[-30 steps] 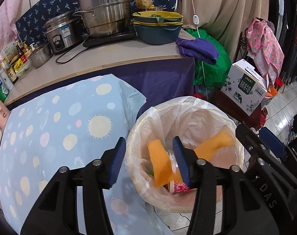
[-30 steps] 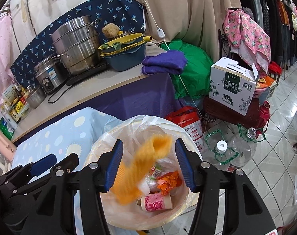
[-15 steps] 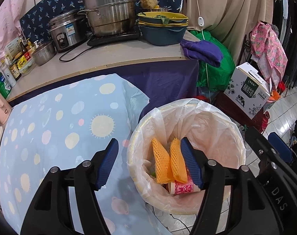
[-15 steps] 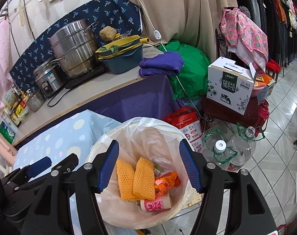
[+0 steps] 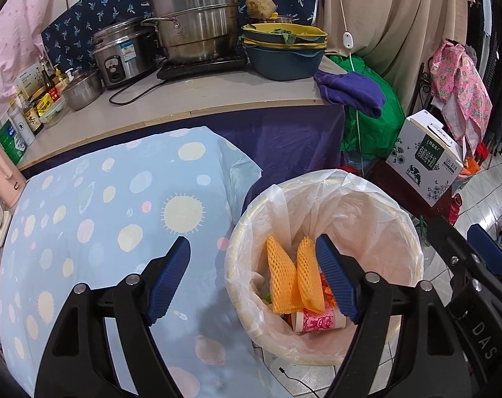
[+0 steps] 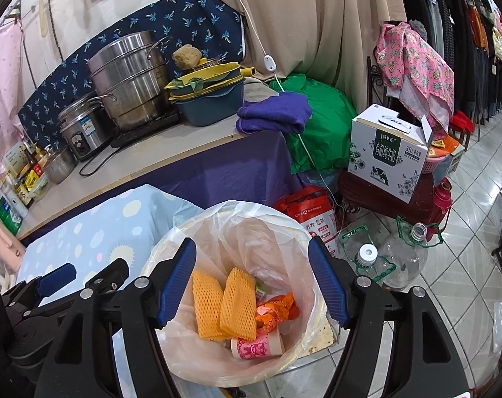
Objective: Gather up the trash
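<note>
A round bin lined with a clear plastic bag [image 5: 376, 205] [image 6: 251, 219] stands on the floor beside the table. Inside it lie two orange foam nets [image 5: 294, 275] [image 6: 224, 301], a red-and-white paper cup [image 5: 317, 321] [image 6: 257, 346] and an orange wrapper [image 6: 277, 308]. My left gripper [image 5: 254, 278] is open and empty, straddling the bin's left rim. My right gripper [image 6: 251, 285] is open and empty above the bin.
A table with a light blue dotted cloth [image 5: 101, 212] is left of the bin. Behind is a counter [image 5: 201, 99] with steel pots, a rice cooker and stacked bowls. A milk carton box [image 6: 390, 156], red bag [image 6: 313, 215] and plastic bottles [image 6: 383, 262] sit on the floor at right.
The second orange foam net has fallen from my right gripper into the bin and settled beside the first. Both grippers have opened wider and pulled back slightly.
</note>
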`<state>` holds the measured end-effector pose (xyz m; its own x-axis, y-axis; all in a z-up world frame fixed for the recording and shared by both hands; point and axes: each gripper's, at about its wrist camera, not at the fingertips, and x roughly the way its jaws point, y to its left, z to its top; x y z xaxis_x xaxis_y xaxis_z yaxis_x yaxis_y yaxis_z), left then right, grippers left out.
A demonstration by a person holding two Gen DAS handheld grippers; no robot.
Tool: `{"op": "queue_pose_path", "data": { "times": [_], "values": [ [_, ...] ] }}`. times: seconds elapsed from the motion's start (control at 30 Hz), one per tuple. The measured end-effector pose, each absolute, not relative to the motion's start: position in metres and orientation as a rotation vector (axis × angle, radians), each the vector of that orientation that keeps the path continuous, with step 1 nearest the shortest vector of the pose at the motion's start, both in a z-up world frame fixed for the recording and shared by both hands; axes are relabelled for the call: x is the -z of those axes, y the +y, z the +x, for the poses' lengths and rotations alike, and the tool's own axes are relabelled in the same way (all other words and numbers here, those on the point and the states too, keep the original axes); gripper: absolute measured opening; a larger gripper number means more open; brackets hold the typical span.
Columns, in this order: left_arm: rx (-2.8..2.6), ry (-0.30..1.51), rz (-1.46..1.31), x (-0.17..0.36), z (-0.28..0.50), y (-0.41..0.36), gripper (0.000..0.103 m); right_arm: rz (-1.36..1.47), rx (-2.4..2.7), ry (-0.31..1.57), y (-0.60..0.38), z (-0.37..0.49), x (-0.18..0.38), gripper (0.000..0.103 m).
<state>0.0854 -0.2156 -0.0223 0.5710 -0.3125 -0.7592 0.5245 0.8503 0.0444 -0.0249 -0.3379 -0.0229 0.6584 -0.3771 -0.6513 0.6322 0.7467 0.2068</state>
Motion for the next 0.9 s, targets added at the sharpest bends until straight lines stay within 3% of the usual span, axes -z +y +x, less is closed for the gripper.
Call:
{"op": "queue_pose_path", "data": {
  "times": [0.2,0.43,0.9],
  "values": [
    [0.479,0.835,0.267,0.025,0.09,-0.211,0.077,0.429,0.582,0.63,-0.334,-0.021,0.022,0.069],
    [0.456,0.822,0.27,0.027,0.091,-0.199,0.086,0.406,0.584,0.635,-0.327,-0.021,0.022,0.079],
    [0.41,0.834,0.287,0.031,0.094,-0.169,0.09,0.359,0.539,0.669,-0.311,-0.02,0.023,0.085]
  ]
}}
